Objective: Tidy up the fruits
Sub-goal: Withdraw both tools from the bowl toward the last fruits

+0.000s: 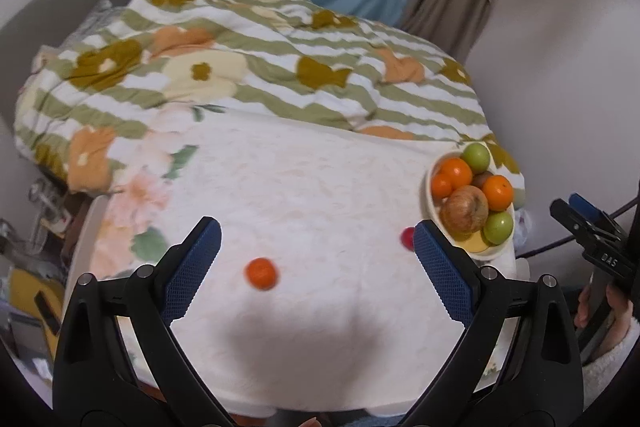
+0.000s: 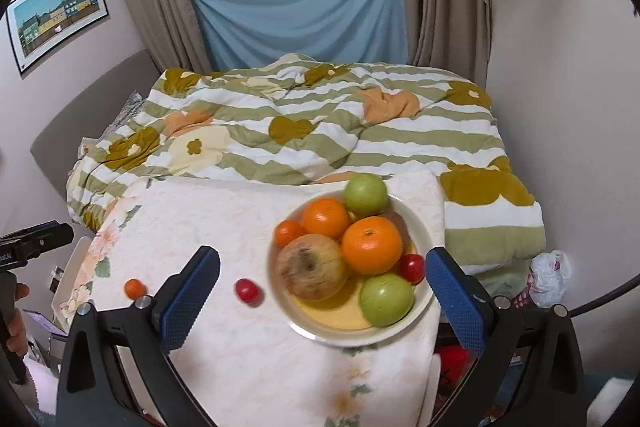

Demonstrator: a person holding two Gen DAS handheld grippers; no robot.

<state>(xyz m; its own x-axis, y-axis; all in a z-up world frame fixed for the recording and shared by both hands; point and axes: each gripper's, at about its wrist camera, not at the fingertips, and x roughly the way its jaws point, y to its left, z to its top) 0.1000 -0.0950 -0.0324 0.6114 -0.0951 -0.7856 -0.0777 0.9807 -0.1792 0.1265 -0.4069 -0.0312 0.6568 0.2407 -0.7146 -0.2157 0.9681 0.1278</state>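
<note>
Both the left gripper (image 1: 316, 259) and the right gripper (image 2: 322, 287) stand spread and empty; the bowl (image 2: 320, 333) holds fruit, apparently including one small tomato (image 2: 412, 268).

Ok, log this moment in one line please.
left claw open, empty | right claw open, empty | bowl of fruit | small orange, red tomato loose on cloth

Open left tongs (image 1: 316, 259) above small orange (image 1: 261, 273) on tablecloth (image 1: 304, 187), fruit bowl (image 1: 430, 203) right

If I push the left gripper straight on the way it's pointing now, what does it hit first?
Probably just the bare tablecloth. The left gripper stands open, with the small orange fruit lying below its centre line, so it may pass between the fingers. Depth is unclear.
</note>
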